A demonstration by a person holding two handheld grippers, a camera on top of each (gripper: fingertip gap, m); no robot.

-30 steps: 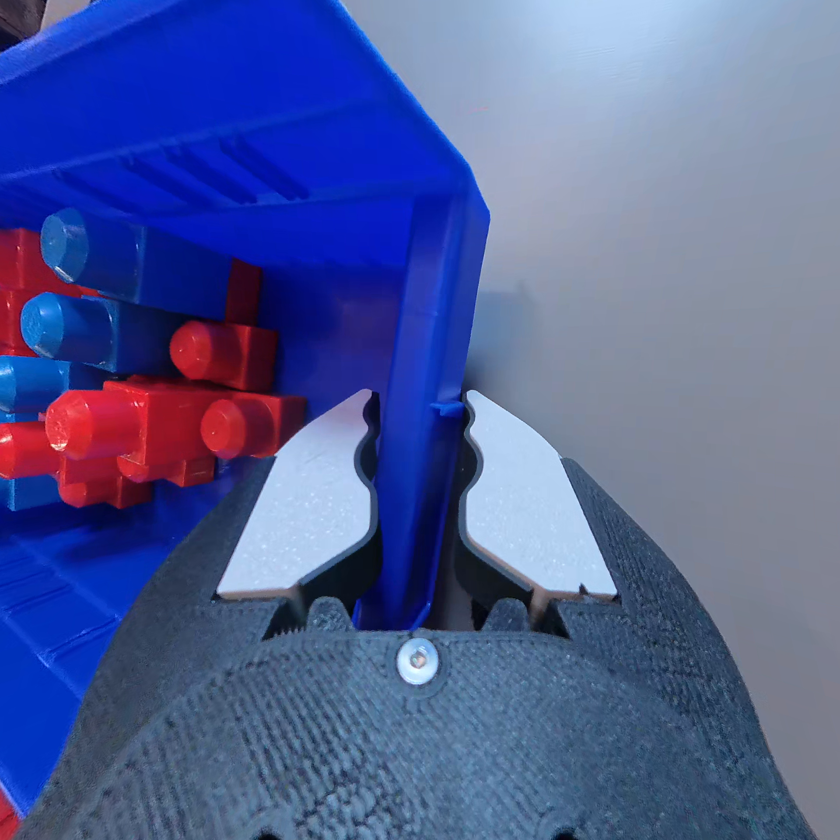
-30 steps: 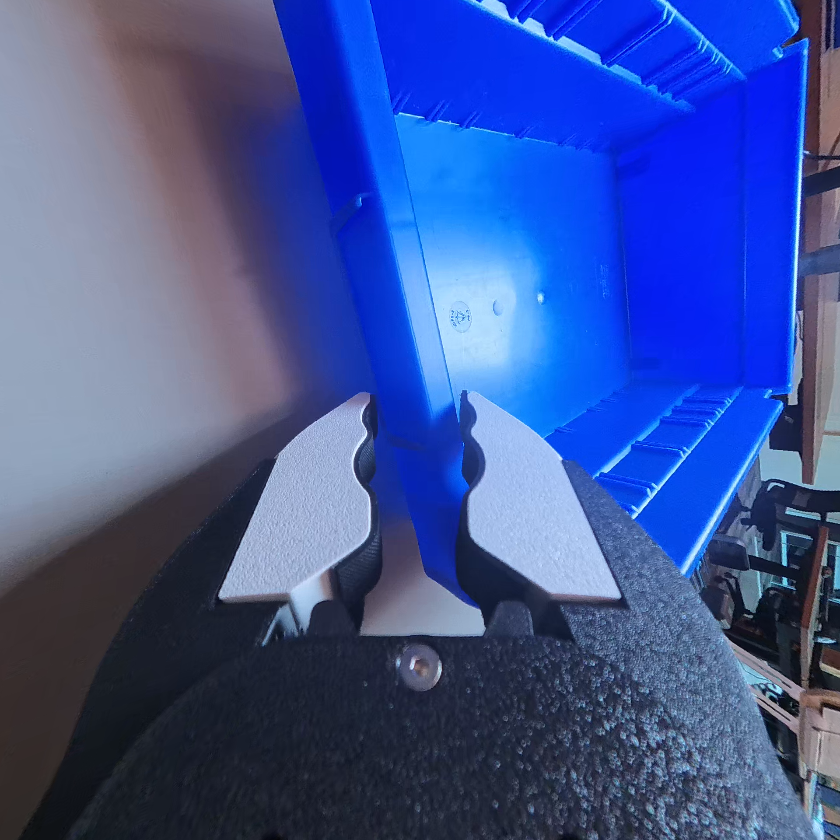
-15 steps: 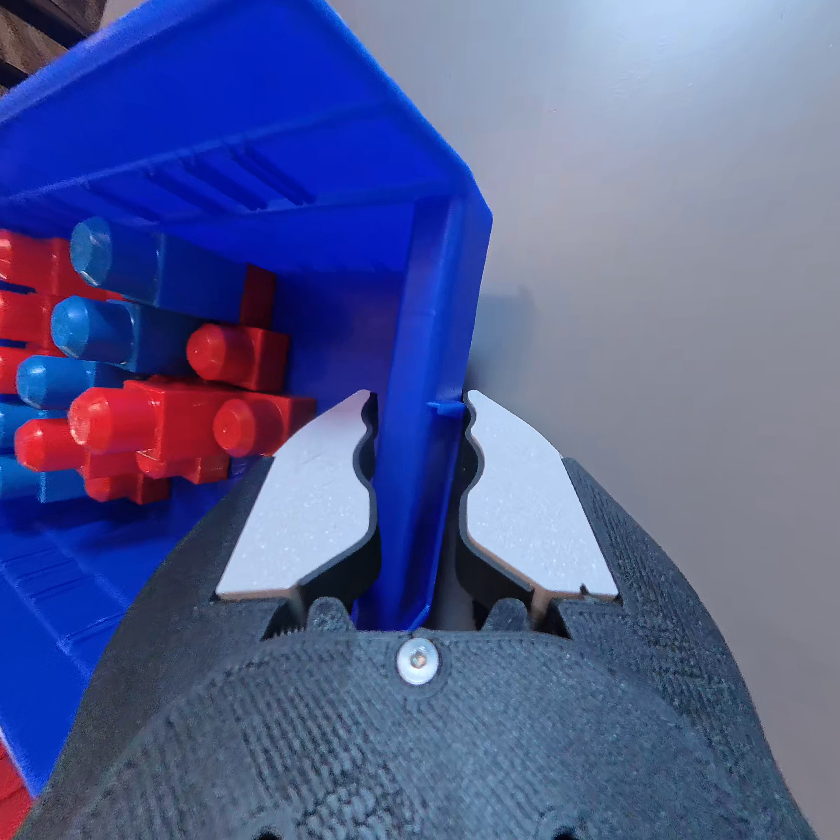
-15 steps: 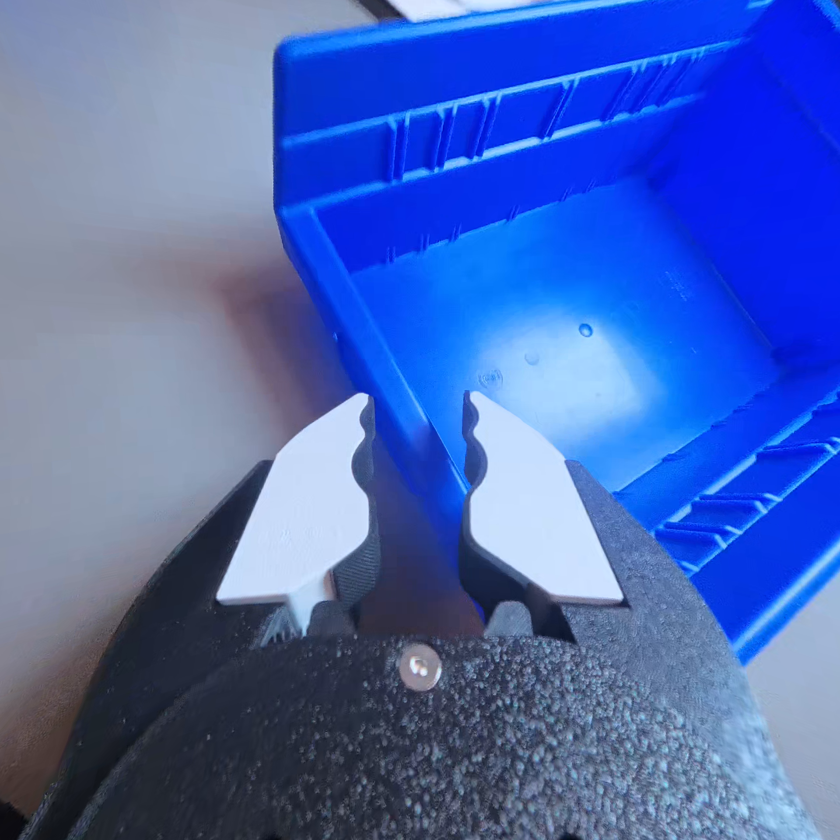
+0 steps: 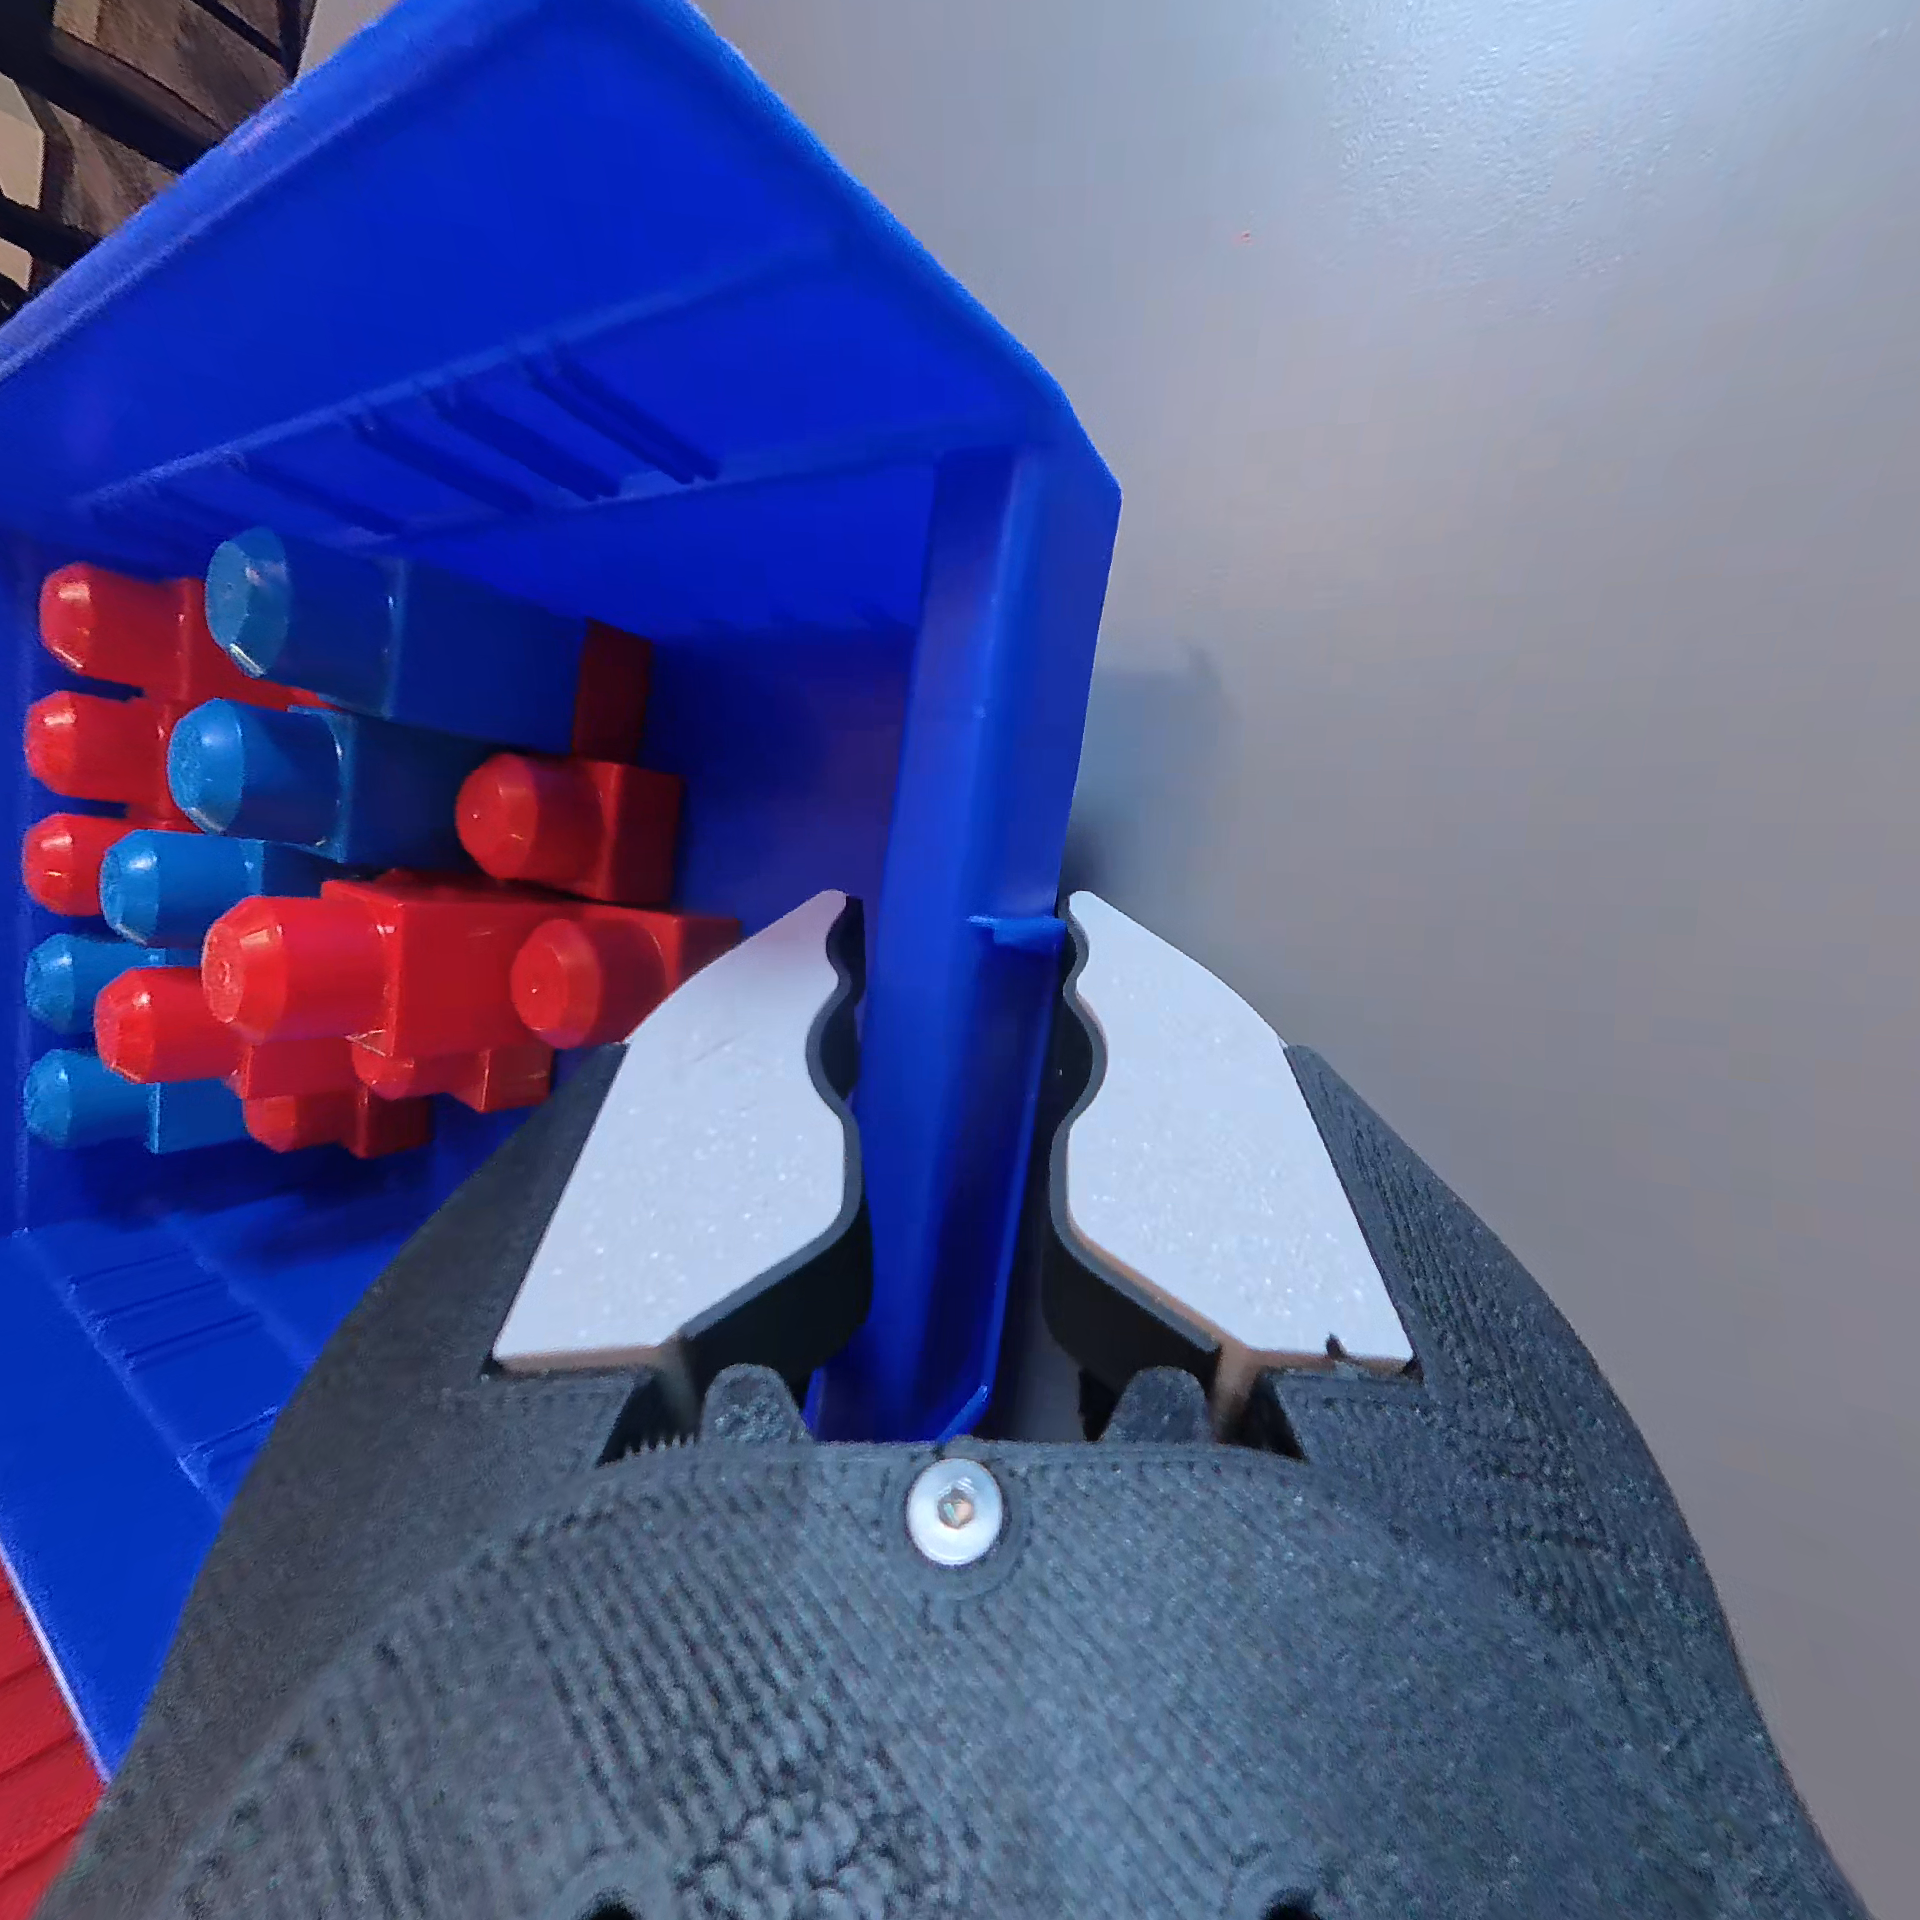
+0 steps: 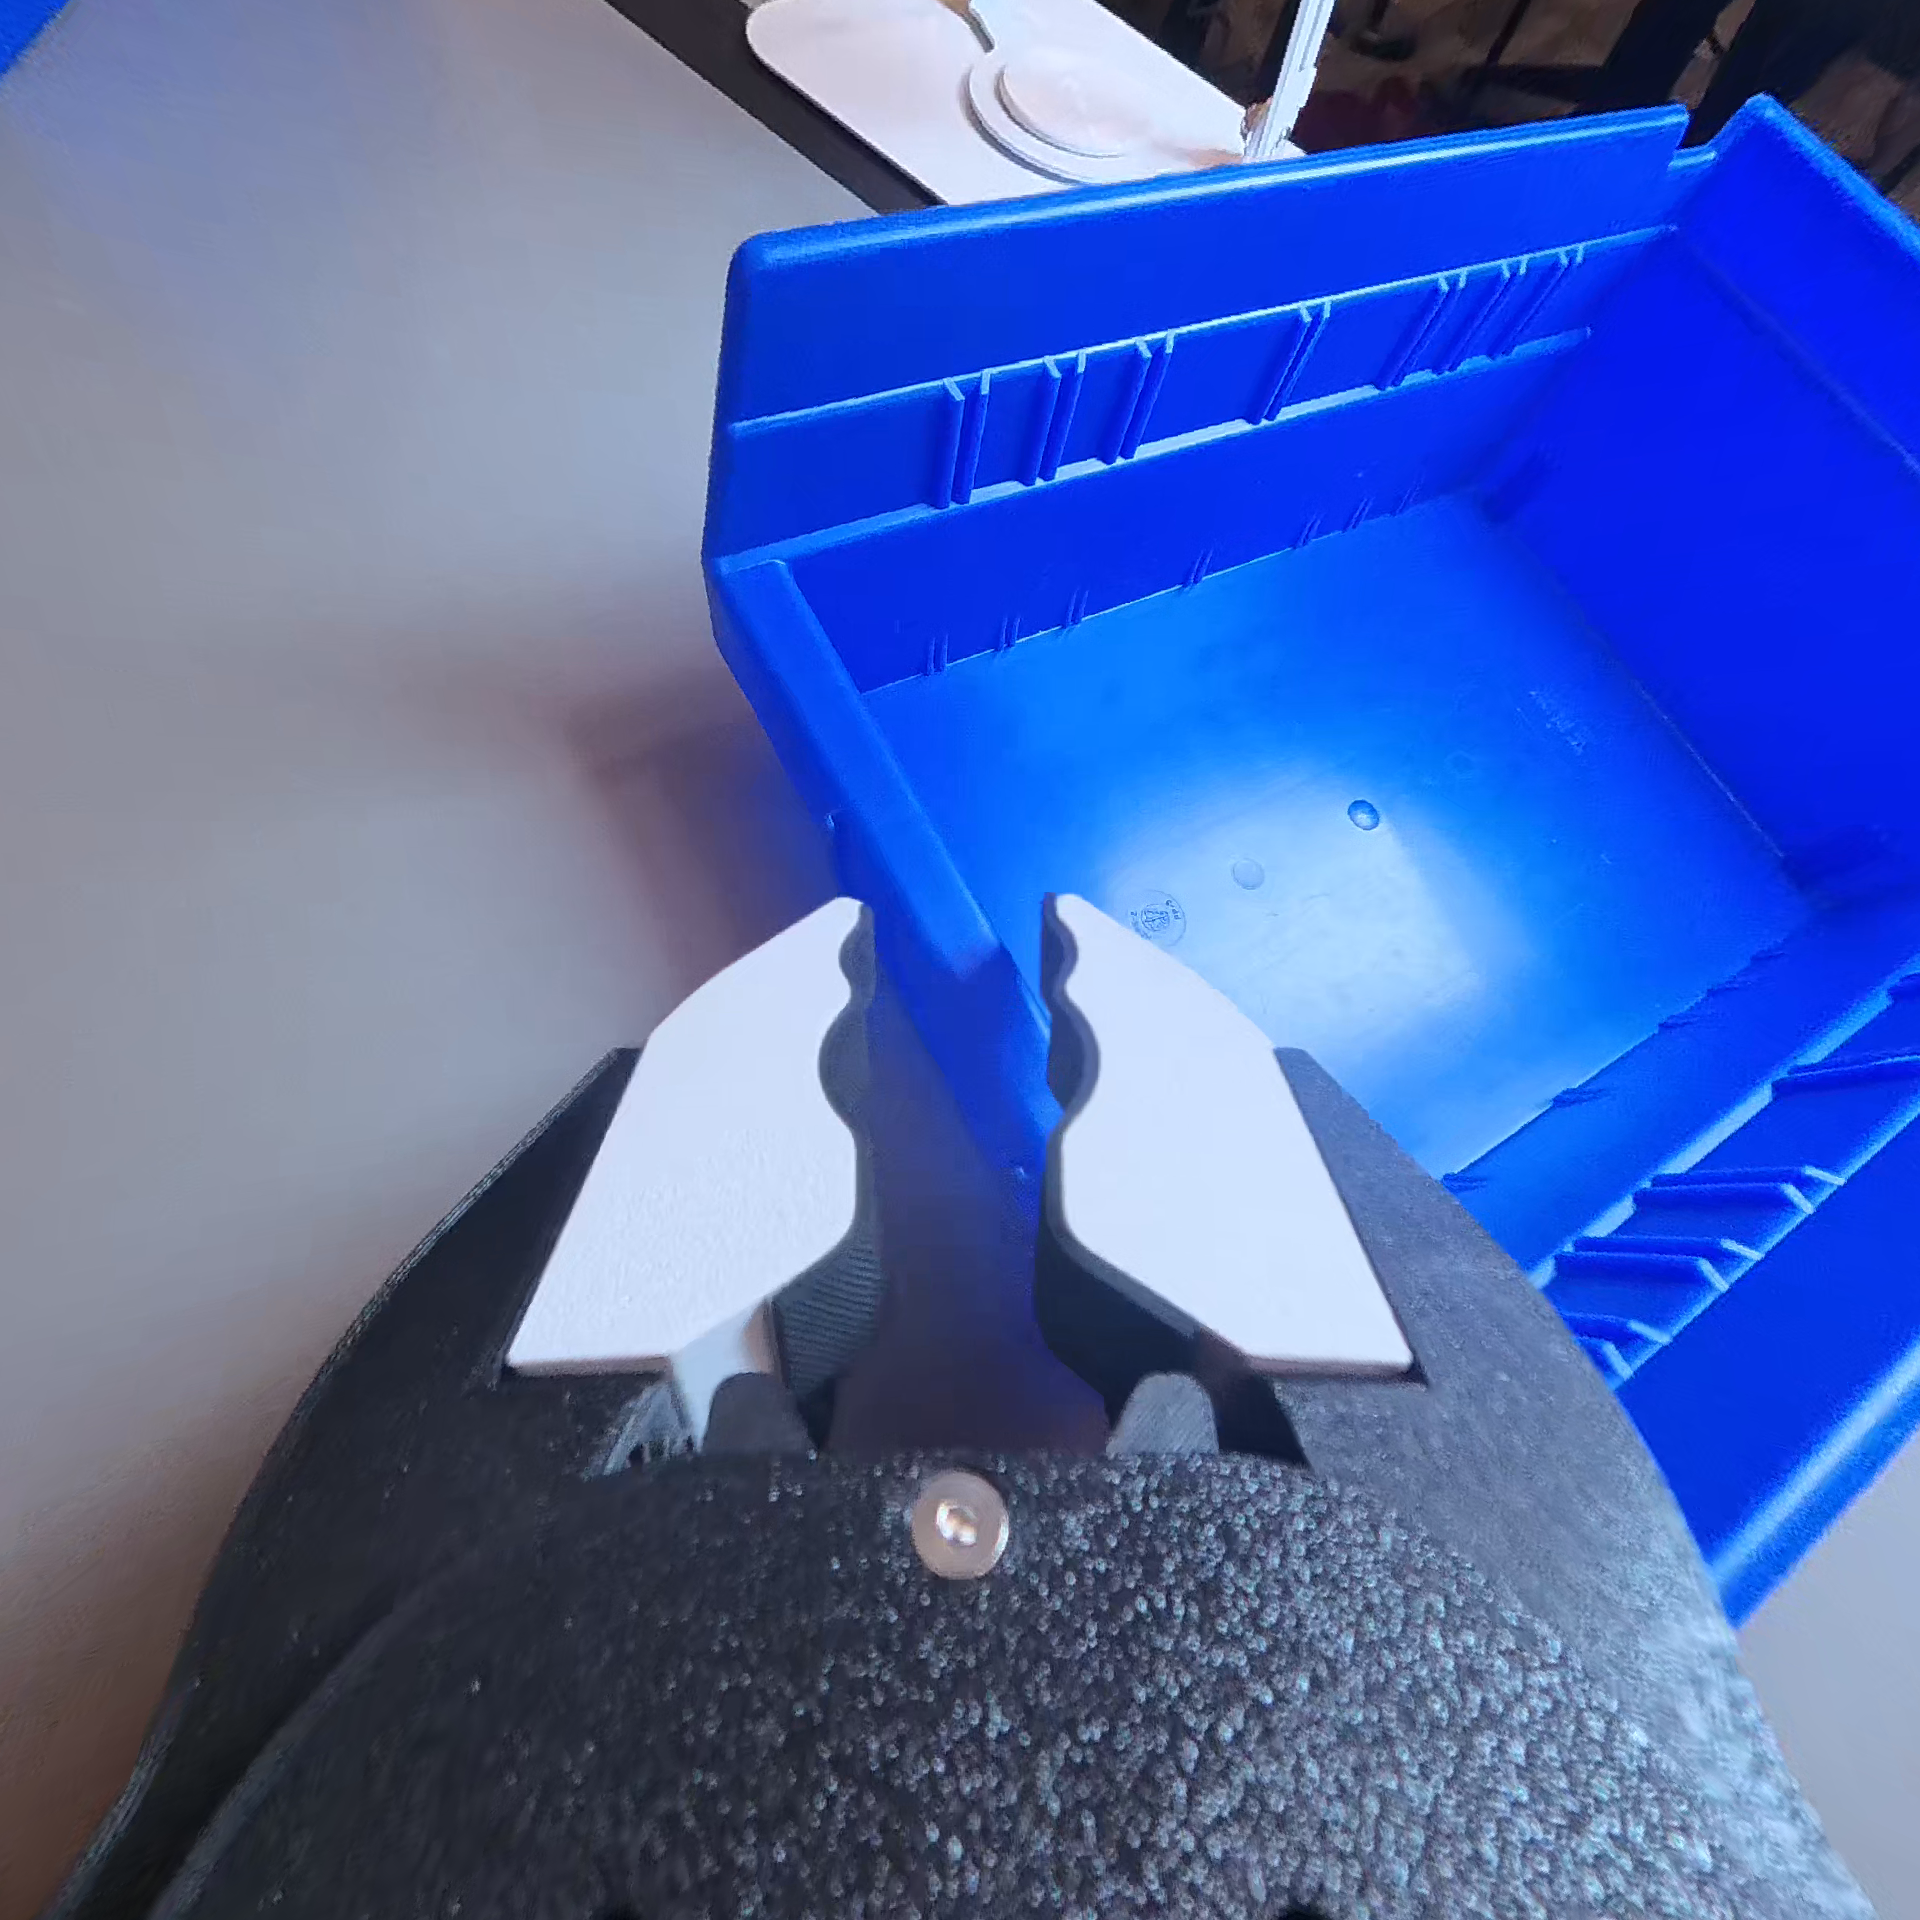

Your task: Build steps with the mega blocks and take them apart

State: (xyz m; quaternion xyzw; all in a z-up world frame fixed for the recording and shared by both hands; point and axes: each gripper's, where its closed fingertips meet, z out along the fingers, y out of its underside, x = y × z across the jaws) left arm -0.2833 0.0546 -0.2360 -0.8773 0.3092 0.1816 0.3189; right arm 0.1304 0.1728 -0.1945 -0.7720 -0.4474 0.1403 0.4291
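My left claw (image 5: 961, 925) is gripping the end wall of a blue bin (image 5: 623, 436), one finger inside, one outside. The mega blocks (image 5: 364, 862), red and blue, are lying piled inside that bin, studs pointing toward my camera. My right claw (image 6: 951, 914) is straddling the wall of a second blue bin (image 6: 1351, 436) that is sitting on the grey worktop (image 6: 312, 520); whether its fingers are actually pressing the wall or slightly parted, I cannot tell. A white flat object (image 6: 935, 104) is lying beyond it.
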